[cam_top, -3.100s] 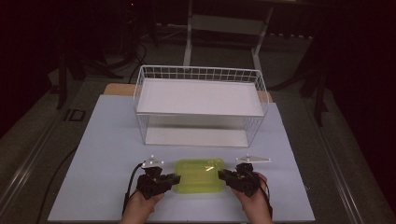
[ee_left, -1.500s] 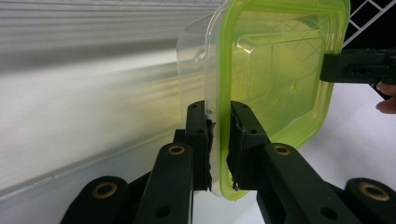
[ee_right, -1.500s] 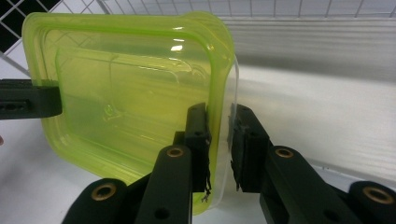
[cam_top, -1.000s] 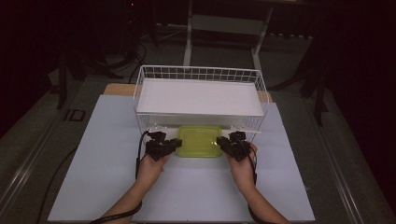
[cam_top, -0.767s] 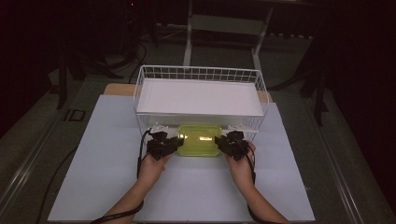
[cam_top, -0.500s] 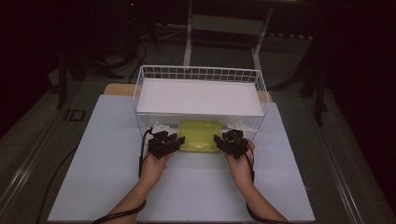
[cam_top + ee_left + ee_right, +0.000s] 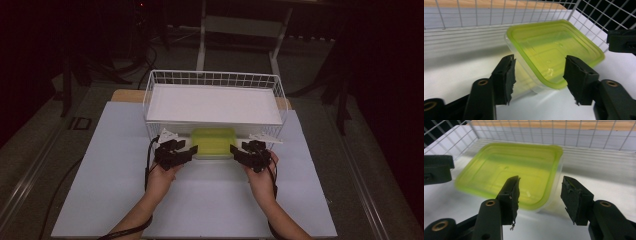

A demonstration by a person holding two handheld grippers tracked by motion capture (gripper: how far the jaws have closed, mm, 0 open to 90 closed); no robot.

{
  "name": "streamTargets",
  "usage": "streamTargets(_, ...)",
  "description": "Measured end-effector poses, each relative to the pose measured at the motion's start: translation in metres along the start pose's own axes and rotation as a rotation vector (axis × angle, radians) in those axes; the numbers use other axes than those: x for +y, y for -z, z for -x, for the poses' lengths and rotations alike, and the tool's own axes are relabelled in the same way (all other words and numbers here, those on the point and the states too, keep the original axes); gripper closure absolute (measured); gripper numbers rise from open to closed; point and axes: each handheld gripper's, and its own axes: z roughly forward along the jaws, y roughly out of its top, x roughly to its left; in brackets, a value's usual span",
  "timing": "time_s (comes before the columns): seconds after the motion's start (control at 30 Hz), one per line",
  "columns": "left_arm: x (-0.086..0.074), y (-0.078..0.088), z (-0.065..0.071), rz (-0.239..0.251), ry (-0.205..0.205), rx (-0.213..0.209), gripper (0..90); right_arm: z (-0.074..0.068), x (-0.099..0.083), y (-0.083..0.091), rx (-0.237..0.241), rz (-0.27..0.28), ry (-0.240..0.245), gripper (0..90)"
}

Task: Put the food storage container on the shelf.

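Nearest, at 6 o'clock, the person's two hands hold the grippers low over the white bench (image 7: 210, 205). The left gripper (image 7: 186, 151) and the right gripper (image 7: 239, 151) sit at 9 and 3 o'clock of the clear plastic box with the yellow-green lid (image 7: 214, 142), one at each near corner.

Both grippers have just been opening. In the left gripper view the two black jaws stand about half apart, with the box's near corner (image 7: 554, 82) past them, not pinched. The right gripper view shows the same: the jaws are spread and the lid's corner (image 7: 541, 200) lies just beyond them, so nothing is held. I think the box was let go because it now sits where it should.

The box rests flat on the bench, partly under the white wire basket shelf (image 7: 215, 102) at 12 o'clock. The wire bars are close above and behind the lid, so there is little room to lift. The open room is back toward 6 o'clock, where the bench is bare.
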Motion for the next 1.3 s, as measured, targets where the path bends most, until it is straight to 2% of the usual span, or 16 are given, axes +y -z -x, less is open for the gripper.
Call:
streamTargets(0.07, 0.000, 0.005, 0.002, 0.003, -0.005, -0.016, 41.6, -0.003, -0.003, 0.004, 0.016, -0.001, 0.003, 48.3)
streamTargets(0.17, 0.000, 0.014, 0.004, 0.019, -0.009, -0.042, 35.7, -0.007, -0.009, 0.009, 0.043, -0.006, -0.004, 48.3)
streamTargets(0.27, -0.002, 0.024, 0.005, 0.017, -0.024, -0.094, 26.3, -0.014, -0.017, 0.013, 0.065, -0.020, 0.010, 49.4)
streamTargets(0.33, -0.003, 0.032, 0.007, 0.041, -0.040, -0.099, 25.7, -0.019, -0.023, 0.015, 0.066, -0.026, 0.038, 50.0)
streamTargets(0.43, -0.007, 0.045, 0.008, 0.076, -0.071, -0.149, 14.4, -0.025, -0.030, 0.016, 0.063, -0.040, 0.049, 53.2)
streamTargets(0.5, -0.012, 0.053, 0.010, 0.110, -0.104, -0.160, 10.9, -0.028, -0.034, 0.015, 0.055, -0.041, 0.063, 57.4)
streamTargets(0.57, -0.016, 0.059, 0.012, 0.085, -0.114, -0.144, 0.6, -0.032, -0.037, 0.014, 0.046, -0.050, 0.071, 63.8)
streamTargets(0.67, -0.024, 0.067, 0.014, 0.066, -0.125, -0.121, 0.6, -0.036, -0.039, 0.011, 0.053, -0.060, 0.083, 83.0)
streamTargets(0.73, -0.030, 0.073, 0.015, 0.053, -0.141, -0.111, 0.6, -0.039, -0.039, 0.009, 0.054, -0.060, 0.091, 89.7)
streamTargets(0.8, -0.031, 0.074, 0.015, 0.055, -0.146, -0.109, 0.6, -0.041, -0.039, 0.006, 0.058, -0.058, 0.093, 89.9)
streamTargets(0.93, -0.039, 0.079, 0.017, 0.052, -0.197, -0.079, 0.6, -0.044, -0.038, -0.003, 0.055, -0.055, 0.095, 90.0)
streamTargets(1.1, -0.045, 0.080, 0.018, 0.063, -0.202, -0.073, 0.6, -0.044, -0.038, -0.016, 0.045, -0.064, 0.083, 90.0)
streamTargets(1.17, -0.047, 0.081, 0.019, 0.097, -0.208, -0.065, 0.6, -0.046, -0.038, -0.021, 0.048, -0.070, 0.082, 90.0)
streamTargets(1.23, -0.048, 0.082, 0.019, 0.111, -0.200, -0.071, 0.6, -0.047, -0.040, -0.025, 0.042, -0.063, 0.077, 90.0)
streamTargets(1.3, -0.048, 0.082, 0.020, 0.099, -0.212, -0.061, 0.6, -0.049, -0.042, -0.029, 0.040, -0.064, 0.074, 90.0)
